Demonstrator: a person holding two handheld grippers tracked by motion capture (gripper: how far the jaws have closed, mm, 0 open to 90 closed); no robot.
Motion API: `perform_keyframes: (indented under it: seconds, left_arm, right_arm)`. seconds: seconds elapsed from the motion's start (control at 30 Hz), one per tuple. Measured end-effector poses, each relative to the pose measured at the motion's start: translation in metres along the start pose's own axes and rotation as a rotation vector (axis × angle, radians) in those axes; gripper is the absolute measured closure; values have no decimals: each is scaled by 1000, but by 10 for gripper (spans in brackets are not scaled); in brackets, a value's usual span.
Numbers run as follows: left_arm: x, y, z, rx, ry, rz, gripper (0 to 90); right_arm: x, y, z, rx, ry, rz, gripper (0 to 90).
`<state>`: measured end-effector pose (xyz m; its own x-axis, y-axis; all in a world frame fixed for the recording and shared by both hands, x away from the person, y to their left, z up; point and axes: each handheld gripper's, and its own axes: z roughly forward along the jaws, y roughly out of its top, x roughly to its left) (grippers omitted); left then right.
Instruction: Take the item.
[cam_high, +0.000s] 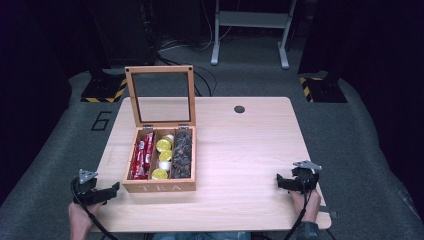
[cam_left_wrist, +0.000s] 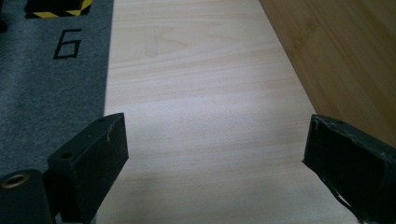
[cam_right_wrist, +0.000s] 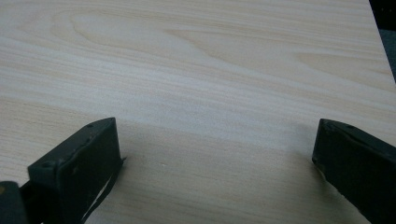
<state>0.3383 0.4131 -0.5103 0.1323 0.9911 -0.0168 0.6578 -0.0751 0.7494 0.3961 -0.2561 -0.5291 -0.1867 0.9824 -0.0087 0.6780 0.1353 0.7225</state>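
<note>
Left fingers (cam_left_wrist: 95, 158): two black pads are seen spread wide apart in the left gripper view, with bare table between them; nothing is gripped.
Right fingers (cam_right_wrist: 84, 161): two black pads are likewise held wide apart in the right gripper view, over bare wood grain; nothing is gripped.
Left gripper (cam_high: 106, 192): it is held at the near left corner of the table by a hand (cam_high: 80, 217), its jaws pointed toward the tea box, near it but apart.
Right gripper (cam_high: 284, 181): it is held at the near right edge, jaws turned inward toward the table's middle, well apart from the box.
Tea box (cam_high: 160, 187): a wooden box is placed just ahead and to the right of the left fingers, well to the left of the right fingers. Its long axis is run from the near edge toward the far edge; the front face lettered "TEA" is turned toward the person.
Lid (cam_high: 160, 96): it is stood upright at the far end, hinged open, a clear pane framed in wood.
Compartments: three lanes are laid along the long axis; red packets (cam_high: 142, 157) on the left, yellow-topped cups (cam_high: 163, 157) in the middle, dark pieces (cam_high: 182, 155) on the right.
Box side wall (cam_left_wrist: 345, 56): it is seen beside the right-hand pad in the left gripper view, apart from it.
Table (cam_high: 240, 150): light wood.
</note>
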Motion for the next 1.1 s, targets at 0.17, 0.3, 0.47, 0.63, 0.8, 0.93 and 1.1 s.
perform_keyframes:
  seconds: [0.17,0.3,0.47,0.63,0.8,0.93,1.1]
  left_arm:
    - [1,10,-10,-33,16,-1,63]
    - [-2,20,-18,-43,13,15,59]
    - [-8,33,-26,-77,5,41,57]
    - [-17,46,-31,-102,-9,43,58]
    - [-25,57,-34,-112,-30,58,58]
    - [-31,64,-34,-128,-45,68,55]
    - [-42,71,-32,-139,-80,78,55]
  right_arm:
    - [0,0,0,0,1,3,3]
    - [-2,0,1,4,16,9,9]
    - [-2,1,1,4,19,-1,9]
    - [-2,1,1,3,17,3,10]
    - [-2,1,1,2,15,5,14]
    - [-2,1,1,4,14,10,14]
    - [-2,1,1,4,10,15,19]
